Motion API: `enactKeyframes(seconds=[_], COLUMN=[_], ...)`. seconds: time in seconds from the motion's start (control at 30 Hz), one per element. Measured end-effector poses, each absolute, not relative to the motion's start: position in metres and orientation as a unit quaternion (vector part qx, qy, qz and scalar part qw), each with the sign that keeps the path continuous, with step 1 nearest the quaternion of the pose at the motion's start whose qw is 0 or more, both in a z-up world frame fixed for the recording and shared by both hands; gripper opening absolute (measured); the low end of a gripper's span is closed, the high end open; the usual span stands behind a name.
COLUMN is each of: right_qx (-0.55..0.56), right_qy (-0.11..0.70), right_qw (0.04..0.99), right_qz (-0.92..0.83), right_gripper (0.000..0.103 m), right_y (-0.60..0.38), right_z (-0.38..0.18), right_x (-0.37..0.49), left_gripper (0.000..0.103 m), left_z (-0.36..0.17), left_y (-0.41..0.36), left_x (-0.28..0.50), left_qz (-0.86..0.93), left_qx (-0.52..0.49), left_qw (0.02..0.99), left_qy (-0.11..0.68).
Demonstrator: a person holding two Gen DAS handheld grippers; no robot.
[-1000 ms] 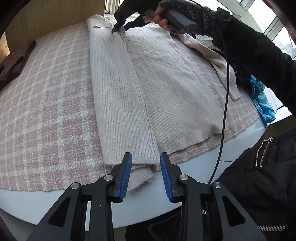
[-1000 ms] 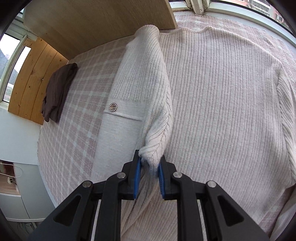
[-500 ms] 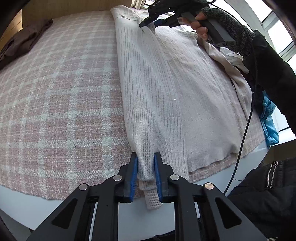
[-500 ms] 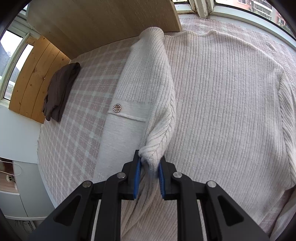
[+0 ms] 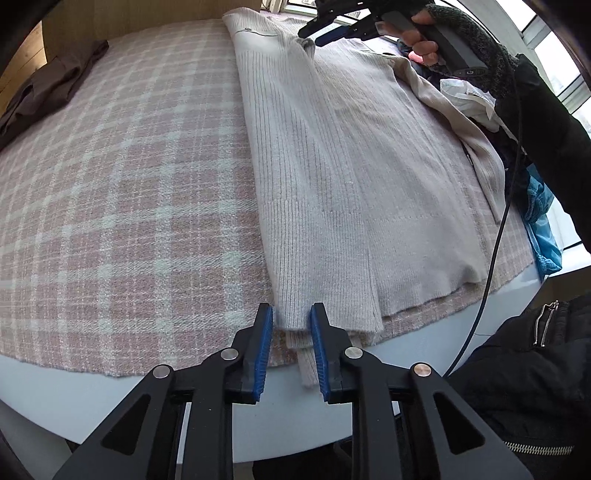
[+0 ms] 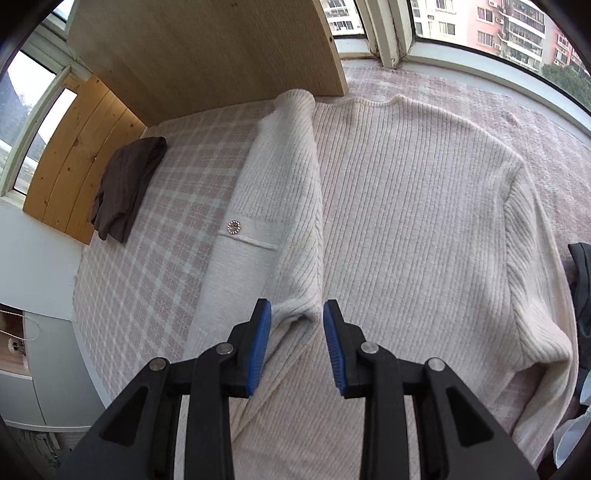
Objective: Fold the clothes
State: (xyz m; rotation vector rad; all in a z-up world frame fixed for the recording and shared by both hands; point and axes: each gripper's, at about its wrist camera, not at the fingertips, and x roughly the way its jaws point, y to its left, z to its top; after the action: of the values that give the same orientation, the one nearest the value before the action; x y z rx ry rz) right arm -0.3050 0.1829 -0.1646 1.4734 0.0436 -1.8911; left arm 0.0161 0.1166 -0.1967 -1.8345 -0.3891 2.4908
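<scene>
- Both your grippers have let go since half a second ago; jaws that were clamped on knit now stand apart.
- Left wrist view: your left gripper [image 5: 290, 345] is released, its pads straddling the cream sweater's [image 5: 332, 155] near hem at the edge of the plaid cloth [image 5: 110, 192]. Far off, your right gripper [image 5: 325, 31] hovers by the collar end.
- Right wrist view: your right gripper [image 6: 297, 345] is spread open around the folded-over sleeve [image 6: 295, 206], which lies on the sweater's left side. Brown garment [image 6: 125, 184] far left.
</scene>
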Motion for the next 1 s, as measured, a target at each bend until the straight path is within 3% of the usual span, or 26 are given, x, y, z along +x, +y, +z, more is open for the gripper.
enactKeyframes(seconds=[0.2, 0.37, 0.57, 0.63, 0.7, 0.77, 1.0], right_qx=[0.56, 0.571, 0.513, 0.491, 0.476, 0.47, 0.53], right_qy=[0.07, 0.096, -0.012, -0.032, -0.044, -0.045, -0.036], right_qw=[0.41, 0.395, 0.415, 0.395, 0.361, 0.311, 0.188], right_qz=[-0.717, -0.714, -0.751, -0.776, -0.801, -0.825, -0.826], right_gripper=[0.029, 0.029, 0.029, 0.03, 0.039, 0.042, 0.042], right_y=[0.163, 0.161, 0.26, 0.303, 0.344, 0.379, 0.465], right_z=[-0.177, -0.198, -0.107, -0.081, -0.064, -0.059, -0.098], right_x=[-0.28, -0.264, -0.244, -0.234, -0.226, -0.219, -0.192], left_gripper=[0.019, 0.019, 0.02, 0.021, 0.022, 0.028, 0.03], left_z=[-0.175, -0.203, -0.181, -0.168, -0.158, -0.156, -0.164], left_y=[0.121, 0.145, 0.149, 0.15, 0.153, 0.161, 0.219], left_x=[0.008, -0.013, 0.004, 0.013, 0.019, 0.018, 0.0], left_qz=[0.833, 0.822, 0.838, 0.847, 0.851, 0.851, 0.828], left_qx=[-0.544, -0.56, -0.539, -0.525, -0.517, -0.515, -0.524], left_qw=[0.017, 0.053, 0.039, 0.038, 0.052, 0.079, 0.195], left_qy=[-0.103, -0.088, -0.072, -0.076, -0.077, -0.074, -0.041])
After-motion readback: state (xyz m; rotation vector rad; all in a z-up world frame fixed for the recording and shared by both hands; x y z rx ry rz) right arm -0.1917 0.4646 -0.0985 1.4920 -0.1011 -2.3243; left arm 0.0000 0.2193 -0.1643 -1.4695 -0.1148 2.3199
